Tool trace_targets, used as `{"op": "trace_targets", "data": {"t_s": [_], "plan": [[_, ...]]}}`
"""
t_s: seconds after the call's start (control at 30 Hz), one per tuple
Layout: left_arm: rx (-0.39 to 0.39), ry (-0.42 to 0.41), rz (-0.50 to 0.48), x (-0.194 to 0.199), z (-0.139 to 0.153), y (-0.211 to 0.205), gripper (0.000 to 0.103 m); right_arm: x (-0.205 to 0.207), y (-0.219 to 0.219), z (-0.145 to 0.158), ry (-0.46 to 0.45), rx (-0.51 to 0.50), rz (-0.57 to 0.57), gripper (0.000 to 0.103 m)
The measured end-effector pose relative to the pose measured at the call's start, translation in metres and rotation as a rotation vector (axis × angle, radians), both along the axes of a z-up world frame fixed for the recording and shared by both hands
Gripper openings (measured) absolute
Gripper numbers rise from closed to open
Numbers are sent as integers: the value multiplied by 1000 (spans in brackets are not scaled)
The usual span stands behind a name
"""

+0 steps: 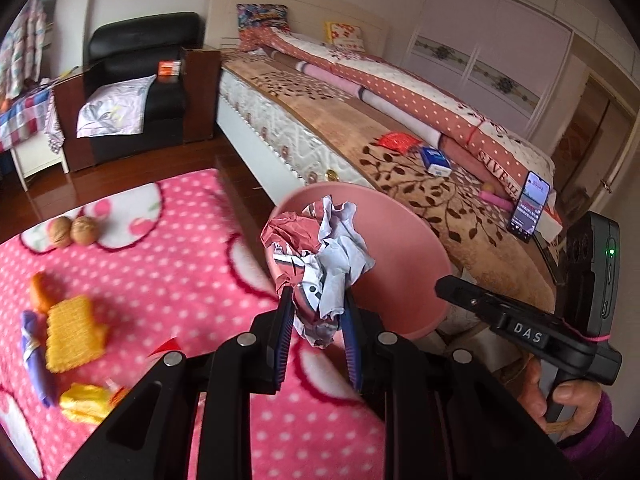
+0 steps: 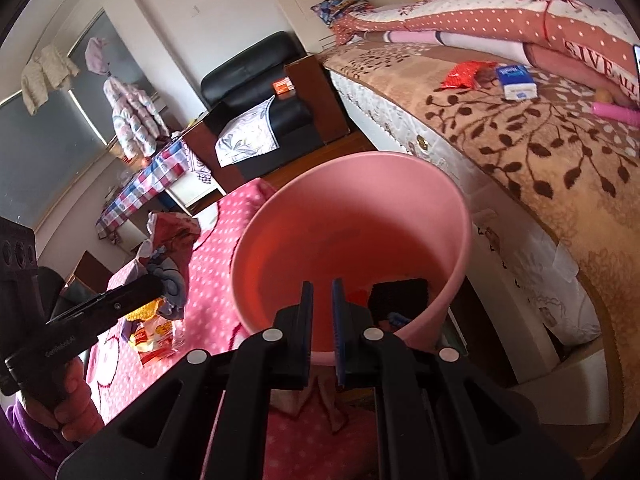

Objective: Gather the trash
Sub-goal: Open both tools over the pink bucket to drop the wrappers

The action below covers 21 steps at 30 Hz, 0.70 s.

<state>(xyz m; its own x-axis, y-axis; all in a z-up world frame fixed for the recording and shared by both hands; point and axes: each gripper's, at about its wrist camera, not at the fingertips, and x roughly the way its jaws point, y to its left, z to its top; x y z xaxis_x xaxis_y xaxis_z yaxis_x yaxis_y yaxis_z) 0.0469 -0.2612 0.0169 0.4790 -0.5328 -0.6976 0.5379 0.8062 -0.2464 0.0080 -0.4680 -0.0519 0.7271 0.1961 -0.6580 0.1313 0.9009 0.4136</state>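
A ball of crumpled red and white paper [image 1: 328, 248] is pinched between the blue pads of my left gripper [image 1: 316, 292], which is shut on it just in front of a pink bucket's [image 1: 400, 240] mouth. The bucket tilts toward me. In the right wrist view its inside [image 2: 360, 220] shows a black item [image 2: 398, 294] and something red at the bottom. My right gripper [image 2: 322, 284] has its jaws almost together over the bucket's near rim and holds it tilted. From the left wrist view the right gripper [image 1: 440, 284] touches the bucket's right edge. The held paper [image 2: 172, 232] also shows at the left.
On the pink dotted rug [image 1: 160, 264] lie two walnuts [image 1: 74, 232], a yellow cracker [image 1: 70, 334], a purple wrapper [image 1: 36, 352] and a yellow packet [image 1: 86, 402]. The bed [image 1: 320, 120] carries a red packet [image 1: 396, 142], a blue box [image 1: 434, 160] and a phone [image 1: 530, 208]. A black armchair [image 1: 140, 80] stands behind.
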Motion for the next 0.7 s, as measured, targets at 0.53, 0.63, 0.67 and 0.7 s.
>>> {"op": "trace_targets", "data": {"t_s": [0.53, 0.63, 0.67, 0.7], "plan": [[56, 24, -53, 20, -20, -60, 28, -3, -15, -9, 4, 21, -17, 10], [59, 20, -52, 21, -20, -63, 38, -4, -16, -9, 5, 23, -16, 10], [58, 18, -52, 21, -20, -62, 41, -3, -15, -9, 5, 22, -17, 10], [58, 13, -52, 20, -19, -62, 43, -3, -16, -9, 8, 22, -17, 10]]}}
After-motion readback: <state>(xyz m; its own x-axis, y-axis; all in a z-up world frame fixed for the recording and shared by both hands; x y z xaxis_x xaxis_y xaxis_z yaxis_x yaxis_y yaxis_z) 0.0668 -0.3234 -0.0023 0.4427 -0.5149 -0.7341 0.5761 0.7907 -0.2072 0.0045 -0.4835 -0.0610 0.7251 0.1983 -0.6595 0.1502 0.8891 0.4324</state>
